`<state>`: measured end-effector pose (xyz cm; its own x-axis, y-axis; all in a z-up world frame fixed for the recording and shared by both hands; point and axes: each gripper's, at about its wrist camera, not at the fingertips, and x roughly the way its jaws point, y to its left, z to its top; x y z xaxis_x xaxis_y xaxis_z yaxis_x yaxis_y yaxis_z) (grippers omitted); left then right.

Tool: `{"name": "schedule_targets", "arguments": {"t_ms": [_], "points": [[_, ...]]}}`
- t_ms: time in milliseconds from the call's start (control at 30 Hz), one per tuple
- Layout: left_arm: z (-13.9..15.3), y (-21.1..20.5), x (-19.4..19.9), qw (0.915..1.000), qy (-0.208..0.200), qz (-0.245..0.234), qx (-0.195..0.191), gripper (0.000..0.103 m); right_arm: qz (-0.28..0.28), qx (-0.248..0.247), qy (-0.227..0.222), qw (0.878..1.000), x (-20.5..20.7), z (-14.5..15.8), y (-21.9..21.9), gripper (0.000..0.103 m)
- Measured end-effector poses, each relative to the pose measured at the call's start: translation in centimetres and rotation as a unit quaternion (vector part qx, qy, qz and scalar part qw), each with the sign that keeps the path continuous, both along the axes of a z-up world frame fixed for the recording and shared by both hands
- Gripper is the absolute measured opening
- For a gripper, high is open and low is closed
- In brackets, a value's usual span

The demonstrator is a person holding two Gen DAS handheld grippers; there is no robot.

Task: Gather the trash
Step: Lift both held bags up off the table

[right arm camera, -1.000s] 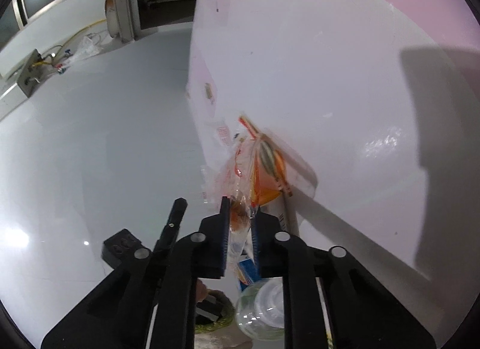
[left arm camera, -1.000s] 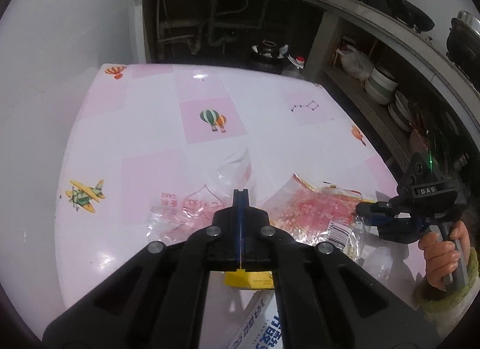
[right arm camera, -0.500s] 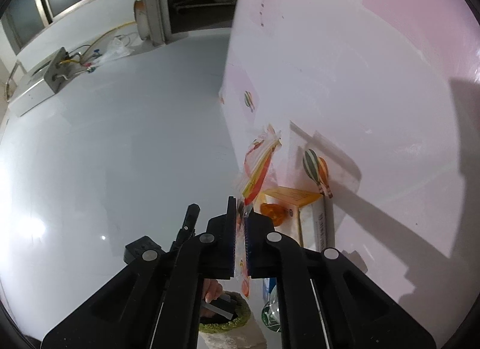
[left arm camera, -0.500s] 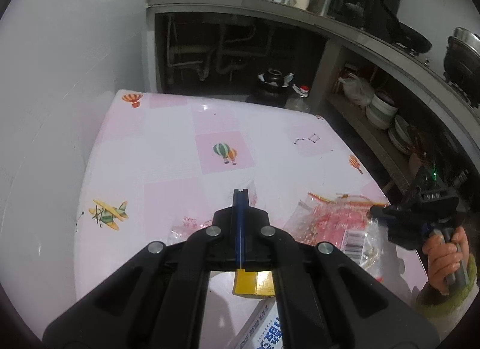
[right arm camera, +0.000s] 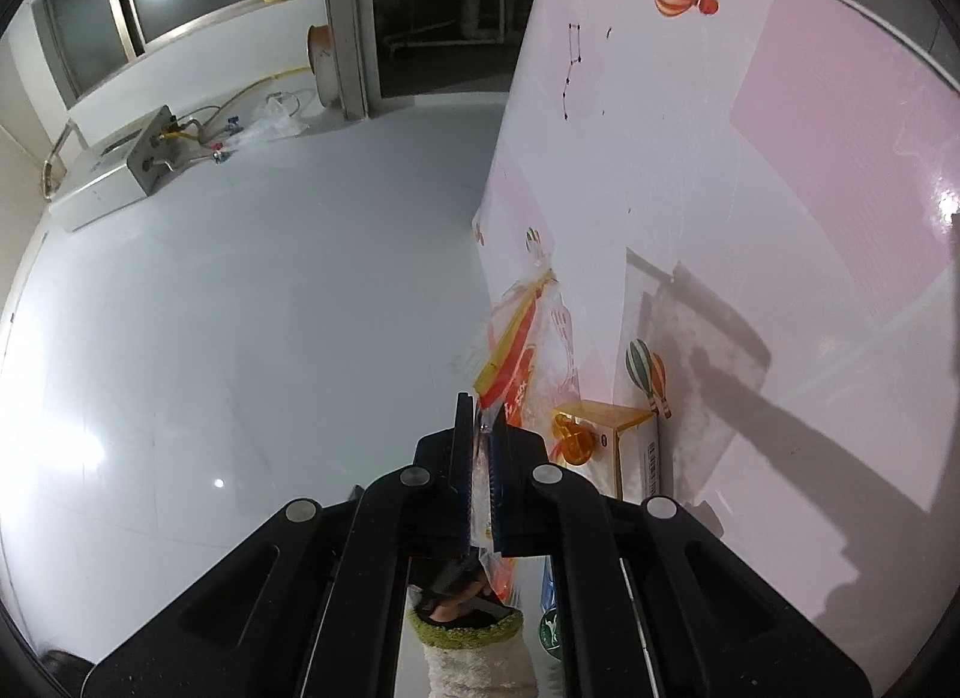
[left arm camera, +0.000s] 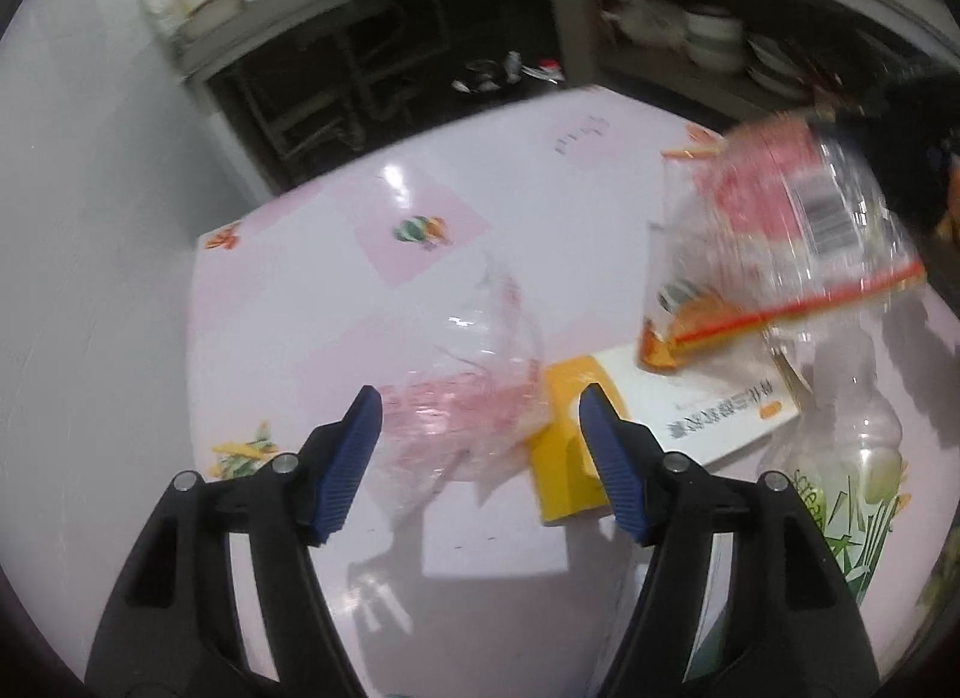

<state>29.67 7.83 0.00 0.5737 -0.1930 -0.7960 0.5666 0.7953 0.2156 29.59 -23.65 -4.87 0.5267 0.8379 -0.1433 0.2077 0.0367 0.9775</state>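
My left gripper (left arm camera: 477,401) had its jaws opening, blue pads apart, with nothing pressed between them; I had it pointed down at the pink table (left arm camera: 312,290). A crumpled clear wrapper (left arm camera: 474,392) with pink print lay on the cloth right in the gap ahead of the fingertips, at twelve o'clock from them, untouched by either pad as far as I could tell. Just at one o'clock from it sat the yellow-and-white carton (left arm camera: 636,422), lying flat, its yellow end close beside my right-hand pad. At four o'clock from the carton an empty clear plastic bottle (left arm camera: 852,458) with a green-leaf label lay on the table edge.

My right gripper (right arm camera: 477,446) was clenched on the red-printed snack bag (right arm camera: 516,356); the pads pinched one end of the film and the rest stuck out beyond the tips. In the left wrist view that same bag (left arm camera: 786,254) hung blurred in the air at two o'clock, above the carton, barcode facing the camera. The right wrist view also showed the carton (right arm camera: 624,446) at three o'clock of the fingertips, and below the jaws a hand in a green fuzzy cuff (right arm camera: 462,632).
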Motion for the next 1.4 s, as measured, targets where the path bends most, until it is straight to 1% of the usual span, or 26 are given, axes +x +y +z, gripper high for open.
{"name": "schedule_targets", "arguments": {"t_ms": [133,233,300,367,400,433,467,500,567,600,767,900,1000,1233,1333,1400], "points": [[-1.1,-1.2,0.7,0.9996,0.022,-0.015,0.001,0.065,-0.003,0.001,0.004,1.000,-0.5,-0.3,-0.1,0.005],[-1.8,-1.4,2.1,0.9989,0.047,-0.003,-0.003,0.064,-0.005,0.005,0.005,1.000,-0.6,-0.3,-0.3,0.005],[-2.2,-1.4,2.8,0.9979,0.064,0.005,-0.008,0.049,-0.006,0.007,0.004,1.000,-0.7,-0.3,-0.3,0.005],[-2.6,-1.1,3.5,0.9966,0.080,0.013,-0.018,0.045,-0.008,0.010,0.004,1.000,-0.6,-0.3,-0.3,0.005],[-2.6,-1.0,3.6,0.9960,0.084,0.014,-0.026,0.038,-0.008,0.012,0.003,1.000,-0.6,-0.3,-0.3,0.005],[-2.7,-0.9,3.9,0.9952,0.091,0.017,-0.032,0.035,-0.009,0.013,0.002,1.000,-0.5,-0.2,-0.3,0.005],[-2.8,-0.8,4.1,0.9946,0.095,0.022,-0.036,0.029,-0.009,0.015,0.001,1.000,-0.5,-0.2,-0.3,0.005],[-2.8,-0.6,4.2,0.9942,0.097,0.027,-0.039,0.020,-0.009,0.016,0.000,1.000,-0.5,-0.1,-0.3,0.005],[-2.8,-0.4,4.4,0.9938,0.098,0.032,-0.041,0.008,-0.009,0.018,-0.002,1.000,-0.5,0.0,-0.3,0.005],[-2.8,-0.2,4.4,0.9937,0.097,0.035,-0.043,0.005,-0.009,0.019,-0.004,1.000,-0.4,0.1,-0.2,0.005],[-1.7,0.6,4.1,0.9946,0.076,0.046,-0.054,0.002,-0.009,0.025,-0.011,1.000,-0.5,0.5,-0.4,0.005],[0.0,1.3,3.6,0.9961,0.046,0.054,-0.052,0.001,-0.008,0.034,-0.022,0.999,-0.5,1.2,-0.4,0.005],[1.5,2.1,3.1,0.9955,0.027,0.067,-0.062,0.001,-0.006,0.040,-0.030,0.999,-0.6,1.8,-0.3,0.005],[5.9,2.9,1.5,0.9918,-0.019,0.089,-0.090,0.001,-0.004,0.047,-0.053,0.998,-0.9,3.5,-0.6,0.005],[8.1,2.6,0.8,0.9901,-0.041,0.087,-0.103,0.001,-0.009,0.048,-0.065,0.997,-1.2,4.4,-1.1,0.005],[9.9,2.1,0.1,0.9884,-0.053,0.078,-0.119,0.001,-0.013,0.048,-0.074,0.996,-1.6,5.0,-1.5,0.005]]}}
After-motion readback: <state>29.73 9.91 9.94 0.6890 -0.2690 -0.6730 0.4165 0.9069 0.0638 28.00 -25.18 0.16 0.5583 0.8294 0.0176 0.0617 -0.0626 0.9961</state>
